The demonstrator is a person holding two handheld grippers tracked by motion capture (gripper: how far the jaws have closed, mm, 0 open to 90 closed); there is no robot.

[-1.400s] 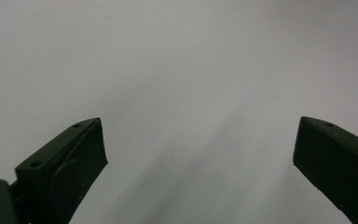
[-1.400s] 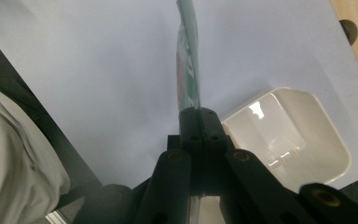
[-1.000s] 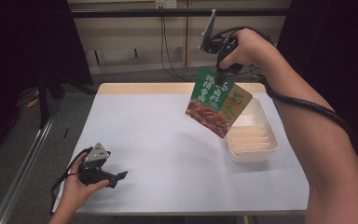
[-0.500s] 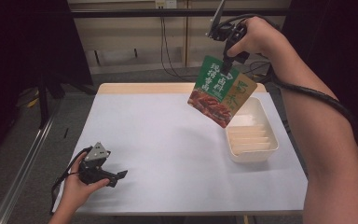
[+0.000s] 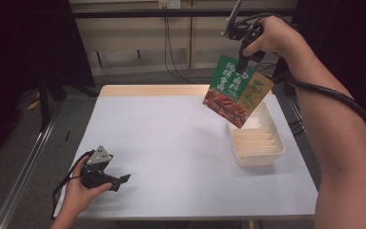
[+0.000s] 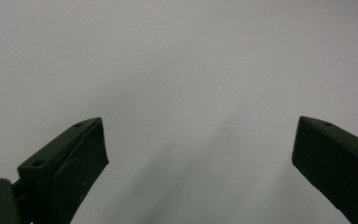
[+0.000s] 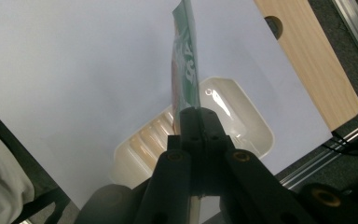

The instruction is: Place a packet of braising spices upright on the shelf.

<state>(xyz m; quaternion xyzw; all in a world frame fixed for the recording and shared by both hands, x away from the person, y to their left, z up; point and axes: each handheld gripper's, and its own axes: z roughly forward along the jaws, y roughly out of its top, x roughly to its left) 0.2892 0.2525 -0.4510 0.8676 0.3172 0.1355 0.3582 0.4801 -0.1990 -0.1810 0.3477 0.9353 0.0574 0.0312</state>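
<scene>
Here the right gripper (image 5: 242, 61) clenches the packet's (image 5: 233, 90) top edge above the tray (image 5: 262, 157); left gripper (image 5: 116, 180) jaws released.

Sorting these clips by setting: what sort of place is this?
Probably a lab or workshop recording station, not a home: a plain white table stands on a grey floor, with black cables along the back wall and dark curtains at the sides.

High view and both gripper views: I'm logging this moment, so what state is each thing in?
Green and tan printed food pouch: lifted, hanging tilted above the tray.
White ribbed plastic tray: on the table, nothing inside.
Right gripper: shut on the pouch's top edge.
Left gripper: open, low over the white table.
</scene>
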